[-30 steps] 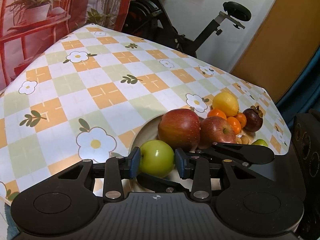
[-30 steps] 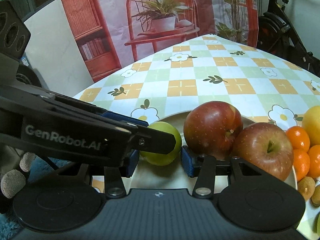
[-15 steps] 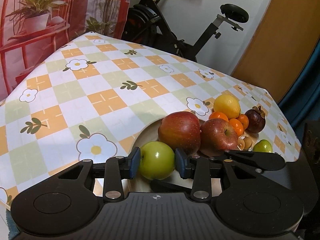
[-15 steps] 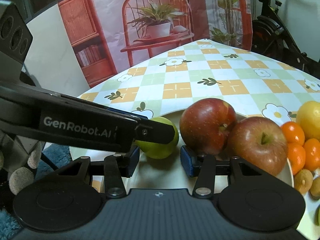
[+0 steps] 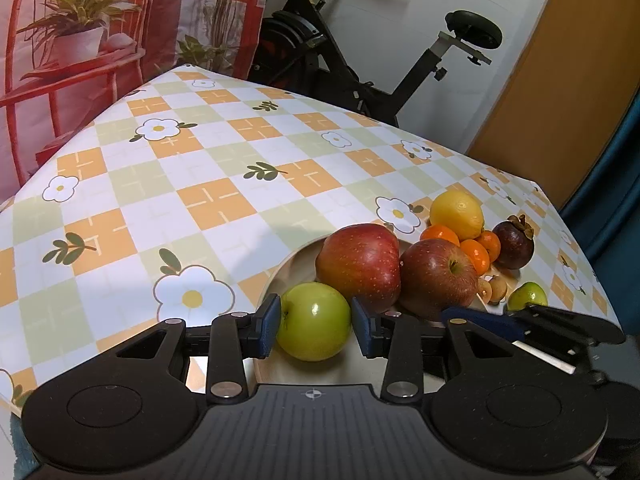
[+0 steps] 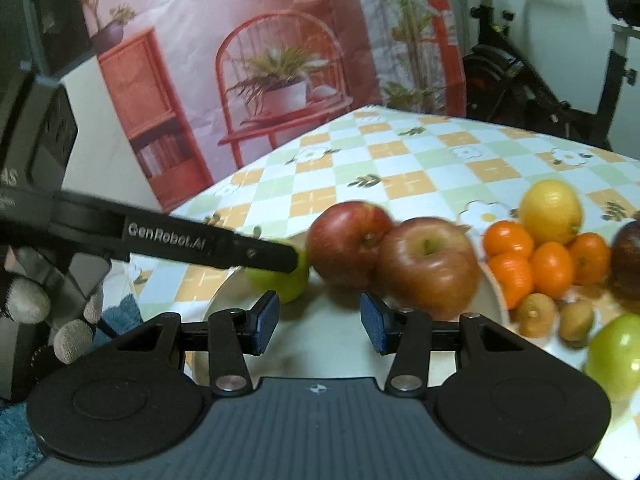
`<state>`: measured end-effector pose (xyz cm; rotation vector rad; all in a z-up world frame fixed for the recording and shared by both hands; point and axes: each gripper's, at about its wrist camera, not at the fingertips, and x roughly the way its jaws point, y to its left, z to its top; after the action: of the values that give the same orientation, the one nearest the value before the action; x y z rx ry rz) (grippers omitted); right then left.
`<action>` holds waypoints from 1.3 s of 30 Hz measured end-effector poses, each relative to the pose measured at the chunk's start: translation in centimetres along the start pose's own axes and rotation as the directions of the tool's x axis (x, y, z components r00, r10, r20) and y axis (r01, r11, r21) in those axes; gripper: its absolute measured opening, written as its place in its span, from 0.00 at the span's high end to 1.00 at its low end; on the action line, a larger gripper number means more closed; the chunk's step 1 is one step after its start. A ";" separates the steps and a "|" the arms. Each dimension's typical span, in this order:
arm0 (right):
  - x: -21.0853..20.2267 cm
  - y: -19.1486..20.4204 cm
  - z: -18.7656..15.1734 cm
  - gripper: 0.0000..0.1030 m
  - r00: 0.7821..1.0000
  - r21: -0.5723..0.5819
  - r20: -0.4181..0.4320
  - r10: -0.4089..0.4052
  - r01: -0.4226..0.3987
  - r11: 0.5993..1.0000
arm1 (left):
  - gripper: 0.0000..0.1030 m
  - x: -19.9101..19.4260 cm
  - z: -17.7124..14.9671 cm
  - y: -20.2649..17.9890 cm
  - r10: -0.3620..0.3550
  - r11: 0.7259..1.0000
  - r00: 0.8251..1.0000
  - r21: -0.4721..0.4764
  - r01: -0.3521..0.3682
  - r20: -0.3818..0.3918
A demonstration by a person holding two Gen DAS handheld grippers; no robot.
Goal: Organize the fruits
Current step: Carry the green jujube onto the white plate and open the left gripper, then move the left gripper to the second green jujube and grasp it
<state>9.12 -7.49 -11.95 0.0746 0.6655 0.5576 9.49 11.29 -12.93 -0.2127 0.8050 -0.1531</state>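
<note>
A small green apple (image 5: 314, 320) rests on the pale plate (image 5: 288, 268) between the blue pads of my left gripper (image 5: 316, 322). The left pad is against it and the right pad looks a sliver off, so the grip reads as loosened. Two red apples (image 5: 360, 264) (image 5: 438, 276) sit on the plate just behind. In the right wrist view my right gripper (image 6: 318, 320) stands open over the plate's near part (image 6: 320, 344) with nothing between its pads. The left gripper's finger (image 6: 200, 240) crosses in front of the green apple (image 6: 280, 286) there.
To the right of the plate lie a lemon (image 5: 456, 214), several tangerines (image 5: 474, 254), a dark mangosteen (image 5: 514, 244), small brown fruits (image 6: 536, 314) and another green apple (image 6: 616, 356). An exercise bike (image 5: 360, 40) stands beyond the table; a gloved hand (image 6: 40, 308) holds the left gripper.
The right gripper has drawn to the right, so the fruits sit further left in its blurred view. The left gripper stays put while its pads ease slightly apart around the green apple.
</note>
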 end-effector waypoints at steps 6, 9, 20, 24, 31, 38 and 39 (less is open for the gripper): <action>-1.9 -0.5 0.1 0.53 0.997 -0.028 0.060 -0.054 0.056 0.998 | 0.58 0.1 0.0 -0.1 0.007 1.000 1.000 -0.003 -0.007 0.001; -2.6 -0.8 0.1 0.53 0.994 -0.035 0.083 -0.069 0.072 0.997 | 0.57 0.1 0.0 -0.2 0.011 1.000 1.000 -0.005 -0.011 -0.001; -4.4 -3.4 -0.9 0.53 0.975 -0.036 0.122 -0.186 0.192 0.981 | 0.56 0.2 0.1 -0.6 0.031 1.000 0.999 -0.003 -0.031 -0.005; -5.2 -4.8 -1.2 0.53 0.965 -0.007 0.133 -0.226 0.229 0.973 | 0.57 0.2 0.1 -0.8 0.039 0.999 0.999 -0.002 -0.039 -0.005; -6.2 -6.5 -1.7 0.53 0.949 0.013 0.141 -0.281 0.282 0.959 | 0.57 -0.6 0.5 -1.3 0.039 0.999 0.999 -0.005 -0.039 0.037; -6.8 -7.7 -2.1 0.53 0.939 0.033 0.143 -0.313 0.312 0.950 | 0.57 -1.3 1.3 -3.1 0.047 0.998 0.996 0.035 -0.050 0.082; -6.9 -7.9 -2.2 0.53 0.937 0.036 0.143 -0.320 0.318 0.947 | 0.57 -1.4 1.4 -3.5 0.043 0.998 0.995 0.047 -0.047 0.088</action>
<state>7.05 -17.96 -11.67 0.0181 0.5229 0.2315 9.40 8.34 -10.13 -0.1541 0.7181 -0.1199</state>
